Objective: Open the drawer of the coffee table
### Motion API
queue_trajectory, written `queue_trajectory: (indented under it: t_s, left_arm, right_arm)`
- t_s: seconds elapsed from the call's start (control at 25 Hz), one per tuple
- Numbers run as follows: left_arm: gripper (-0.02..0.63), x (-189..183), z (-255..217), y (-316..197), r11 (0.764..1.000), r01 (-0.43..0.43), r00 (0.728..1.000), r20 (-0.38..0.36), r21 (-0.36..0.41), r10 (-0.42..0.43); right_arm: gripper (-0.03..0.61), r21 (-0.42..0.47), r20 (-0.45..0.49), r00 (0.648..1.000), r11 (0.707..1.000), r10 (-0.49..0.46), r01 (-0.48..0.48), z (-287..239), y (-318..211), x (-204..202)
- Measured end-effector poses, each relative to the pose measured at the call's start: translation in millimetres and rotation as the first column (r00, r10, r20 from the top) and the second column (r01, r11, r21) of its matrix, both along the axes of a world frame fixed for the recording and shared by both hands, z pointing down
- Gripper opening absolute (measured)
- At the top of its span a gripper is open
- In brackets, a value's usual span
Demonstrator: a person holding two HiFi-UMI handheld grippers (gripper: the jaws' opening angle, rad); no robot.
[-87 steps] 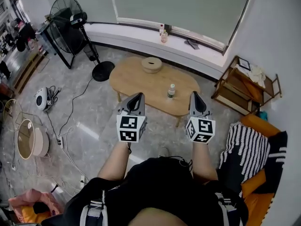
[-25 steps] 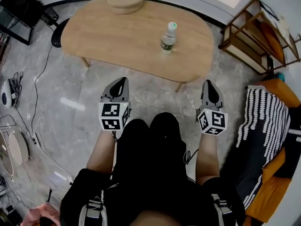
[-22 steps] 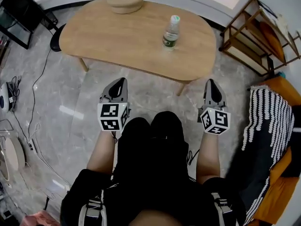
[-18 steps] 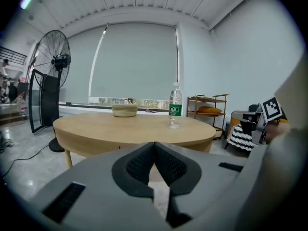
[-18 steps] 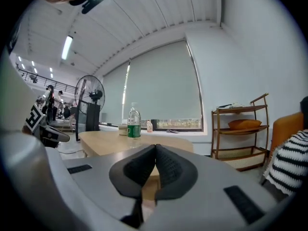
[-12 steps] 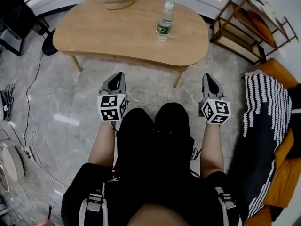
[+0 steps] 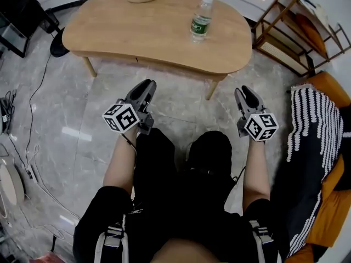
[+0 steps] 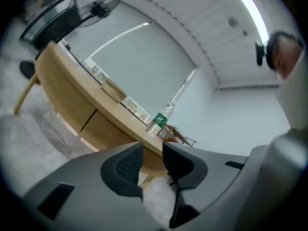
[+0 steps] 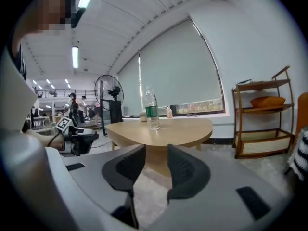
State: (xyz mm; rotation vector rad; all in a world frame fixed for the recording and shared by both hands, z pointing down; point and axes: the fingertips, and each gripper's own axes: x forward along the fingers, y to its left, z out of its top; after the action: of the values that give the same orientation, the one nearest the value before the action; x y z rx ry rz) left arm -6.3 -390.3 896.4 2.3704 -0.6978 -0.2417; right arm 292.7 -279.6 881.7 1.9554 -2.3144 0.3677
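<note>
Left gripper [image 7: 147, 84] and right gripper [image 7: 243, 91], jaws just opened and empty, I held low facing the coffee table [image 7: 137, 32], presumably ready for its drawer [image 7: 170, 66].

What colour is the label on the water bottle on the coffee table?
Green label, clearest in the right gripper view.

Left gripper [image 7: 147, 84]: held out level ahead of left knee [image 7: 156, 147], rolled sideways, marker cube tilted; jaws just been opening, now partly apart, nothing between. Right gripper [image 7: 243, 90]: ahead of right knee [image 7: 213, 149], tip dipping slightly; jaws just been opening, apart, empty. Left forearm [image 7: 119, 166], right forearm [image 7: 255, 171] bare, stretched forward, flanking legs.
</note>
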Motion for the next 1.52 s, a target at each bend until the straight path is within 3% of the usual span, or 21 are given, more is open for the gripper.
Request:
queue_trajectory:
  t_s: [0.04, 0.16, 0.28, 0.32, 0.52, 0.64, 0.76, 0.92, 1.04, 1.28, 1.52]
  left_arm:
    - [0.151, -4, 5, -6, 0.999, -0.001, 0.995, -0.097, -0.053, -0.005]
    - [0.205, -28, 31, -35, 0.98, 0.055, 0.95, -0.292, -0.193, -0.111]
    - [0.229, -42, 50, -60, 0.949, 0.062, 0.855, -0.475, -0.308, -0.21]
    - [0.229, -46, 60, -68, 0.941, 0.07, 0.836, -0.495, -0.33, -0.236]
    - [0.23, -56, 105, -106, 0.932, 0.109, 0.838, -0.473, -0.345, -0.273]
    - [0.23, -56, 117, -127, 0.932, 0.08, 0.806, -0.528, -0.354, -0.269]
    - [0.23, -57, 138, -152, 0.933, 0.087, 0.825, -0.5, -0.349, -0.264]
    - [0.23, -32, 138, -173, 0.946, -0.004, 0.798, -0.571, -0.323, -0.191]
    - [0.236, -28, 145, -188, 0.948, 0.011, 0.786, -0.583, -0.317, -0.204]
    - [0.236, -25, 145, -208, 0.961, 0.027, 0.727, -0.655, -0.276, -0.208]
    - [0.205, -27, 150, -209, 0.965, 0.027, 0.721, -0.664, -0.259, -0.198]
  right_arm:
    - [0.163, -0.012, 0.021, 1.0, 1.0, -0.012, 0.013, 5, -5, 0]
    - [0.175, -0.028, 0.043, 0.999, 0.999, -0.023, 0.024, 13, -19, -3]
    - [0.176, -0.053, 0.03, 0.999, 0.998, -0.036, 0.038, 23, -31, -6]
    - [0.176, -0.064, 0.025, 0.999, 0.997, -0.038, 0.039, 27, -36, -6]
    - [0.176, -0.118, 0.008, 1.0, 0.993, -0.021, 0.022, 50, -58, 0]
    - [0.176, -0.138, 0.0, 1.0, 0.99, -0.02, 0.02, 63, -70, 2]
    - [0.176, -0.152, -0.007, 1.0, 0.988, -0.024, 0.022, 75, -81, 2]
    - [0.175, -0.18, -0.026, 0.999, 0.983, -0.027, 0.022, 92, -97, 4]
    - [0.176, -0.181, -0.042, 0.999, 0.983, -0.03, 0.022, 98, -108, 7]
    - [0.173, -0.148, -0.027, 0.998, 0.988, -0.049, 0.045, 96, -131, 7]
    - [0.153, -0.154, -0.029, 0.997, 0.986, -0.07, 0.065, 99, -133, 3]
